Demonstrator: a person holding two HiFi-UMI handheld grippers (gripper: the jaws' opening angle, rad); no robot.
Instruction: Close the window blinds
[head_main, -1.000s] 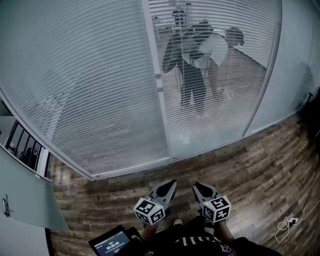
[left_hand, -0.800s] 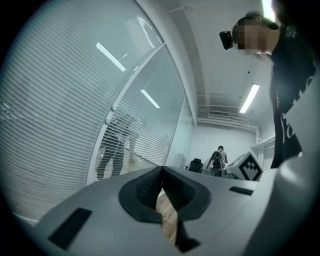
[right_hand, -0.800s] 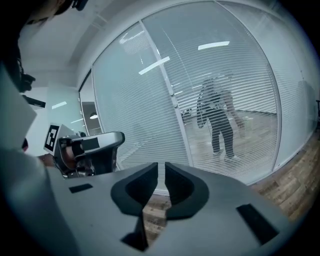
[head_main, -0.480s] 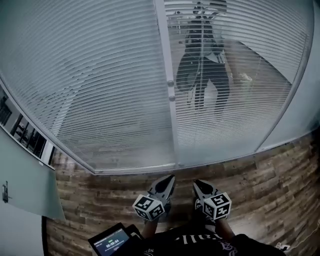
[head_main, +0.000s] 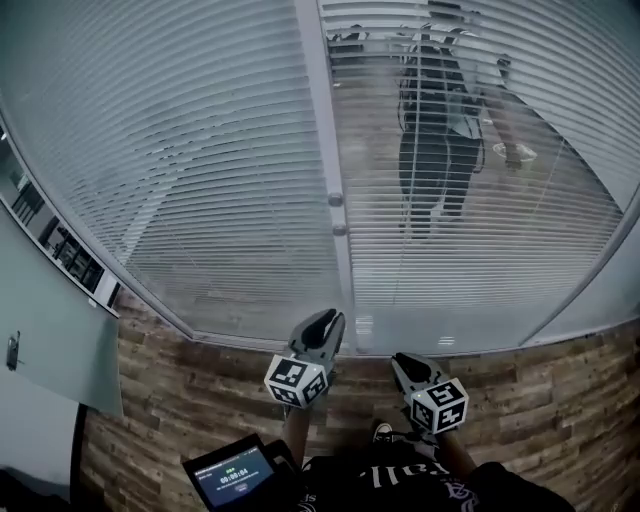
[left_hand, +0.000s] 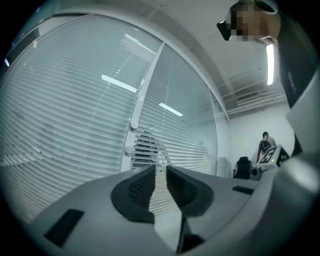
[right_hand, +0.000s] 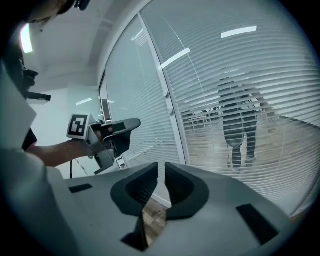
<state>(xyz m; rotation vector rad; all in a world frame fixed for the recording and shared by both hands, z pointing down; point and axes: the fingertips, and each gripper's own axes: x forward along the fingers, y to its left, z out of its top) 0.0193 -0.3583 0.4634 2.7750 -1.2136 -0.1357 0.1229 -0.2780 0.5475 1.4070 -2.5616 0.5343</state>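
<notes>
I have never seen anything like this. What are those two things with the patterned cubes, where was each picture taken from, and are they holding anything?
There is no robot here. A person holds a two-jaw tool in each hand: the left gripper and the right gripper. The patterned cubes are part of them. One picture comes from a camera on the person's head, looking down. The other two cameras ride on the grippers and look along their jaws. Ahead are the window blinds, above a wooden floor. On the right the slats are open enough to show a figure behind the glass. Neither gripper holds anything. Each pair of jaws stands slightly apart, and the left's have just been opening.
</notes>
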